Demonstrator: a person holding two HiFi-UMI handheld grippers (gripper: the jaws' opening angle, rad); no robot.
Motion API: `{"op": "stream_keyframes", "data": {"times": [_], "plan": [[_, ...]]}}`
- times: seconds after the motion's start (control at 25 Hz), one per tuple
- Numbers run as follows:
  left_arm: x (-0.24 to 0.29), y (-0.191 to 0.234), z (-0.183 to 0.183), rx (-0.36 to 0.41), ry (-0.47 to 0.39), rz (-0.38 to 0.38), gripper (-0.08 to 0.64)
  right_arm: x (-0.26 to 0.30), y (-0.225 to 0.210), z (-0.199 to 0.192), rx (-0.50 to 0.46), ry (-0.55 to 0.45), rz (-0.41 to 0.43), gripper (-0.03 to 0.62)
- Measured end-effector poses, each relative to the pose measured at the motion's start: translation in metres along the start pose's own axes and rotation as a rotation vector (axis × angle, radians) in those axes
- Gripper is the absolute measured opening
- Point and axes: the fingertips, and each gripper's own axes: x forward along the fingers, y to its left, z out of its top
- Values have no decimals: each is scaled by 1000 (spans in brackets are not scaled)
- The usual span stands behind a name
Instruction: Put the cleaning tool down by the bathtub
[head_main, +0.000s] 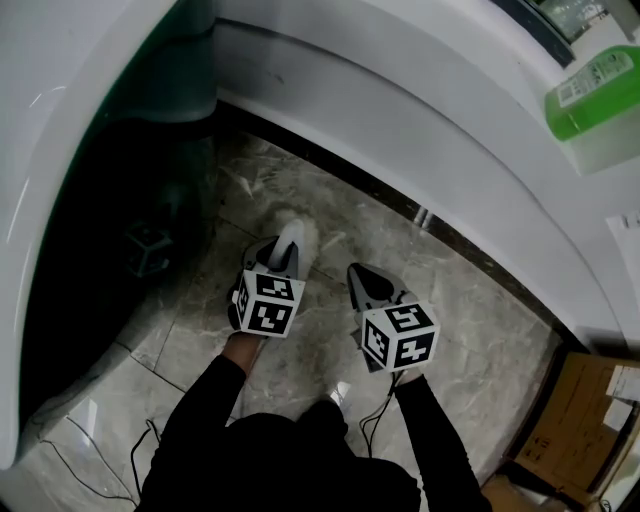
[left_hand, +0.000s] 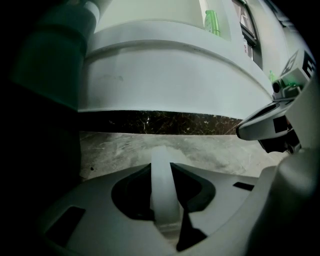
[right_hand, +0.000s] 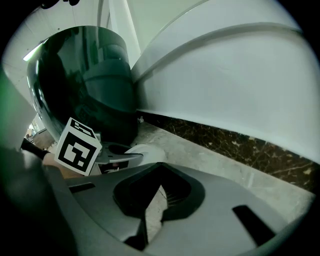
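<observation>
Two grippers low over the marble floor (head_main: 455, 335), side by side, both angled down toward the tub. Nearest on the left: left gripper (head_main: 286, 256), clamped on the white handle of the cleaning tool (head_main: 291, 243); in its own view, handle strip upright between the jaws, pinched from both sides. Right gripper (head_main: 362, 282) just beside, closed on nothing, only floor beyond its tips; no part in the carry, so left hand the nearer and the one to act. Long axis of the tool in line with the left gripper's pointing, running forward and down, fluffy head (head_main: 305, 225) leading, out past the jaw tips. Head low over the tiles or on them; contact not readable from any view. Beyond the head, a bare stretch of floor, then the dark skirting strip (left_hand: 165, 122), then the curved white wall of the bathtub (head_main: 400, 110) straight ahead. Judged: drop spot right under the head, near the tub's foot; little more needed than lowering along the same line and opening the jaws. Risk judged small: handle tipping sideways toward the right gripper on release. Farther off, green bottle (head_main: 597, 88) on the tub ledge and cardboard box (head_main: 575, 420) at the right edge, both well apart.
</observation>
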Motion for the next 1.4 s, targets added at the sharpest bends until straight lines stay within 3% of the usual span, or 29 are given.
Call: {"op": "stream_keyframes", "data": {"times": [0.48, 1.12, 1.4], "plan": [[1, -7, -2, 20, 21, -18, 108, -7, -1, -2, -5, 3, -11, 0], [-39, -11, 33, 46, -83, -70, 132, -14, 12, 8, -27, -13, -13, 0], [-73, -7, 47, 14, -133, -100, 61, -22, 26, 12, -47, -25, -6, 0]]}}
